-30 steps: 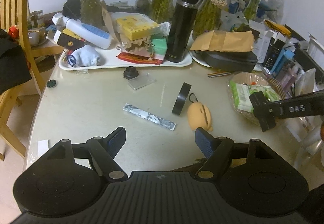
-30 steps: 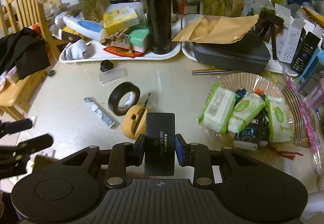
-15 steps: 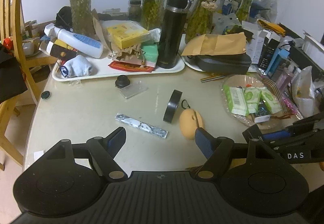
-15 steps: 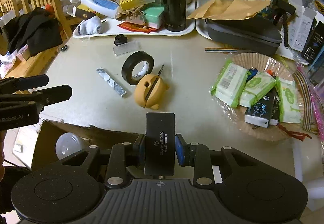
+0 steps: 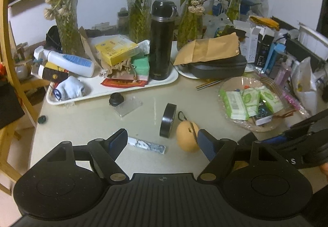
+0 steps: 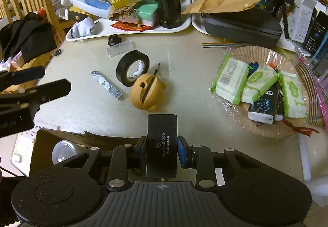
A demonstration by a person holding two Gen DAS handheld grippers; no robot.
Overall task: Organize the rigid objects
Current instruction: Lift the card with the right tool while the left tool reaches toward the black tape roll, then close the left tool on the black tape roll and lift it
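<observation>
- Black rectangular case (image 6: 162, 146), printed "NC 200", sits low in the centre of the right wrist view, pinched upright between the blue pads of the right gripper (image 6: 162, 151).
- It hangs above the near edge of the table (image 6: 184, 67), with an open cardboard box (image 6: 41, 145) at lower left holding a silvery can (image 6: 62, 152).
- That box is probably the drop point, so the case should go over the opening before the pinch is let go, clear of the torn cardboard rim.
- Left gripper (image 5: 162, 142) is spread wide and holds nothing, low in the left wrist view.
- Beyond it lie the patterned flat stick (image 5: 146, 145), the black tape roll (image 5: 168, 120) and the orange toy (image 5: 187, 138), close together.
- Tape and toy nearly touch, so a later pick needs a clean approach from one side.
</observation>
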